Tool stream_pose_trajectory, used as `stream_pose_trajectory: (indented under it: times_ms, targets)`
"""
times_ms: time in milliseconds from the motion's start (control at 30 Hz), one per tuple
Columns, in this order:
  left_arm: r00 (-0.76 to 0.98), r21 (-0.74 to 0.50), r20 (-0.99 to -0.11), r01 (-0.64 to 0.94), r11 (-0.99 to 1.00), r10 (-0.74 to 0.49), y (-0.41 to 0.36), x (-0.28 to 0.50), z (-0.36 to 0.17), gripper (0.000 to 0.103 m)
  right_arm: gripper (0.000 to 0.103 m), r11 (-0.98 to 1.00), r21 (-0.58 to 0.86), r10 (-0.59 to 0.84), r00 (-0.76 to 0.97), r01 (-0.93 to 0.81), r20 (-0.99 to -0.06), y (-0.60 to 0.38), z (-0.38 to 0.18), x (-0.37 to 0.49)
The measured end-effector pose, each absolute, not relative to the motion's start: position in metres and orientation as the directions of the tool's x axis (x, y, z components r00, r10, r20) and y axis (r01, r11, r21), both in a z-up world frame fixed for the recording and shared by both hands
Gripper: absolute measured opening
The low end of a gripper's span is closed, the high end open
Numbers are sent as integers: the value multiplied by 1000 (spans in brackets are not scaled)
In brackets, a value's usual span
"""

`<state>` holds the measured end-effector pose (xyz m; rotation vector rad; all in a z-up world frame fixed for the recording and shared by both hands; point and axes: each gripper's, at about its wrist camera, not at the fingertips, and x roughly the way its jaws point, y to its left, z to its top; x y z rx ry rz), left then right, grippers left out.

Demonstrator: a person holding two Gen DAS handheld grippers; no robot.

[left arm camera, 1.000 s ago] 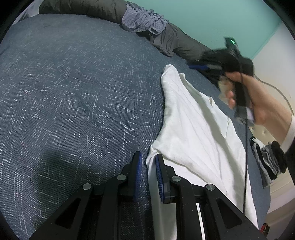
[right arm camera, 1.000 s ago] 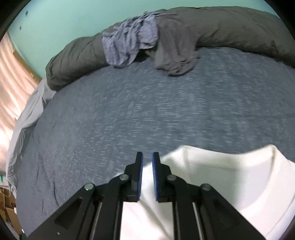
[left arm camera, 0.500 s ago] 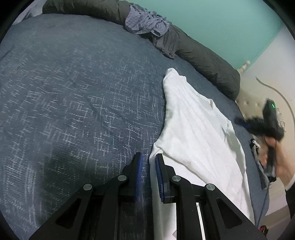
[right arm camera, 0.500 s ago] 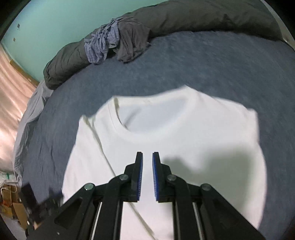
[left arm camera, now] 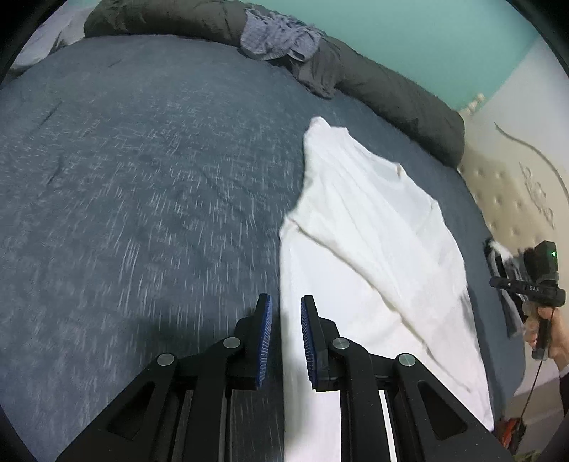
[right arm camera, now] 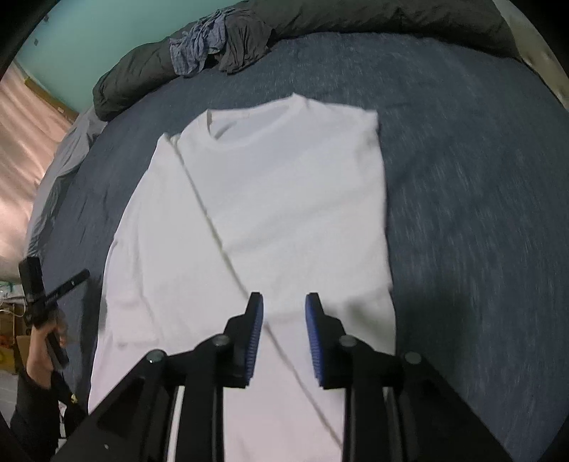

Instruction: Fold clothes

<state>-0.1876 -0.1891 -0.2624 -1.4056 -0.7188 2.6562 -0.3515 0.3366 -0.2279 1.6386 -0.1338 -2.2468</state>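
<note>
A white T-shirt was laid flat on the blue-grey bedspread, its long axis run from the hem at the near edge of the bed up to the collar, which was pointed toward the rolled dark duvet at the far edge. One side had been folded over the body, so that a straight diagonal crease was drawn across the cloth (a soft, matte knit with a ribbed round neckline). The bedspread was seen to be a coarse weave flecked with pale threads. A crumpled checked blue garment and a limp grey one were heaped against the duvet.

The right gripper was held above the lower part of the shirt; its ribbed blue pads were being parted, with nothing gripped between them. The left gripper was held over the shirt's side edge where white cloth met bedspread; its pads stood a little apart, and whether any cloth was pinched could not be told.
</note>
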Motion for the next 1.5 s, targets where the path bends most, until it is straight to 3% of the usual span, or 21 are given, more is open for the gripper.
stream_pose_trajectory:
  times_ms: [667,1500]
  targets:
    - [-390,-350,-877,115,-930,282,-133,-48,-245,18,27,-951,244,-278,-175,191,-945,408,-233,-182]
    - [-275,-358,-909,131,-924,314,-118,4,-269,18,27,-948,284,-287,1,141,-958,432,-283,-98]
